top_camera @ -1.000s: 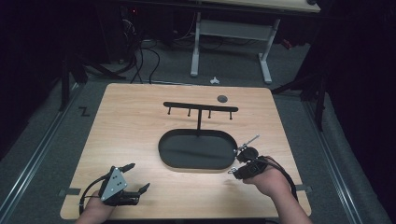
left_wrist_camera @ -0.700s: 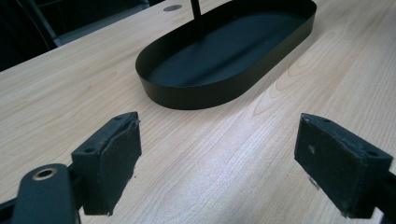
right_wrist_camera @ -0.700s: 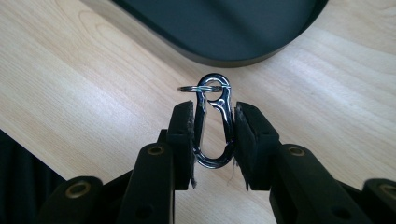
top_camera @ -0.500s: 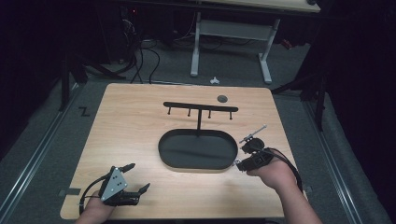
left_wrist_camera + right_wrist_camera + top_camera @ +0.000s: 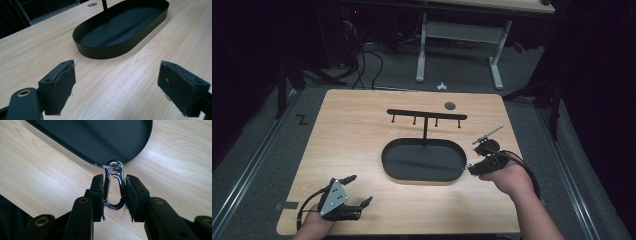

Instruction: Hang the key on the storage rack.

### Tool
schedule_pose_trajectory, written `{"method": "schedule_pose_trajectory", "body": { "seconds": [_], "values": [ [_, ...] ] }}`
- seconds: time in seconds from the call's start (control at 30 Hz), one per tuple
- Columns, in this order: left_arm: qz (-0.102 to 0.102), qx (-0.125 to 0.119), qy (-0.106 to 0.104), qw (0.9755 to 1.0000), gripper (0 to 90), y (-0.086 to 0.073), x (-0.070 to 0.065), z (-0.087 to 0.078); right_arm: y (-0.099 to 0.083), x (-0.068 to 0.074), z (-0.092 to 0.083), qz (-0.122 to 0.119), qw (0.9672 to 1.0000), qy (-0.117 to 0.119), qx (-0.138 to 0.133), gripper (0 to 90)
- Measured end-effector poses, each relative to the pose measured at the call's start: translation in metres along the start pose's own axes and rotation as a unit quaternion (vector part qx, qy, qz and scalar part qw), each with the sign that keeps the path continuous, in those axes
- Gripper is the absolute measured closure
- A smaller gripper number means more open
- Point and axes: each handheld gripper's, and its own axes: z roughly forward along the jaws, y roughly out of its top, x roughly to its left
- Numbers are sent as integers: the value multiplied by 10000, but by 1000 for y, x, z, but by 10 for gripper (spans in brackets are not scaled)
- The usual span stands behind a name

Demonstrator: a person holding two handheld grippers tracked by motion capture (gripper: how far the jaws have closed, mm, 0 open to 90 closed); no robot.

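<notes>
Your desk (image 5: 362,135) is light wood, with a black oval tray (image 5: 422,161) at its centre; a thin post rises from the tray's far side to a T-shaped hook rail (image 5: 427,114) carrying four small pegs. Small dark round disc (image 5: 450,105) near the desk's far edge. Your left hand-held gripper (image 5: 354,192) sits low over the near left corner, jaws wide, nothing between the pads (image 5: 62,82), tray ahead of it. Your right hand-held gripper (image 5: 472,167) is at the tray's right end, clamped on a silver carabiner clip (image 5: 114,186), pads pressing both long sides. Clip's top loop carries a thin wire ring, probably a key ring; it's partly hidden against the tray rim (image 5: 140,147).
</notes>
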Motion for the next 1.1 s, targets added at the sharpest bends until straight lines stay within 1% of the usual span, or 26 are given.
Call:
{"method": "schedule_pose_trajectory", "body": {
  "seconds": [0.13, 0.3, 0.43, 0.53, 0.57, 0.6, 0.7, 0.87, 0.97, 1.1],
  "values": [
    [5, 12, -9, 10000, 152, 0, 0, 0, 3, -1, -4, -39, 10000, -27, -32, 690],
    [0, 12, -8, 10000, 152, 0, 0, 0, 7, -1, -8, 7, 10000, -21, -76, 690],
    [10, 1, -9, 10000, 152, 0, 0, 0, 9, -1, -7, -21, 10000, -25, -87, 690],
    [0, 21, -8, 10000, 152, 0, 0, 0, 12, -1, -4, 15, 10000, -5, -86, 690],
    [-4, 25, -11, 10000, 152, 0, 0, 0, 14, -2, -4, -46, 9999, 4, -112, 690],
    [-8, 20, -6, 10000, 152, 0, 0, 0, 15, -2, -5, -4, 10000, -8, -99, 690],
    [-8, 21, -1, 10000, 152, 0, 0, 0, 21, -3, -10, -2, 9999, -49, -129, 690],
    [-1, 23, -13, 10000, 152, 0, 0, 0, 32, -3, -24, -13, 9996, -121, -235, 690],
    [0, 30, -16, 10000, 152, 0, 1, -1, 38, -3, -30, -16, 9995, -128, -287, 690],
    [-16, 44, -19, 10000, 152, 0, 1, -1, 47, -2, -38, -27, 9994, -166, -297, 690]
  ]
}}
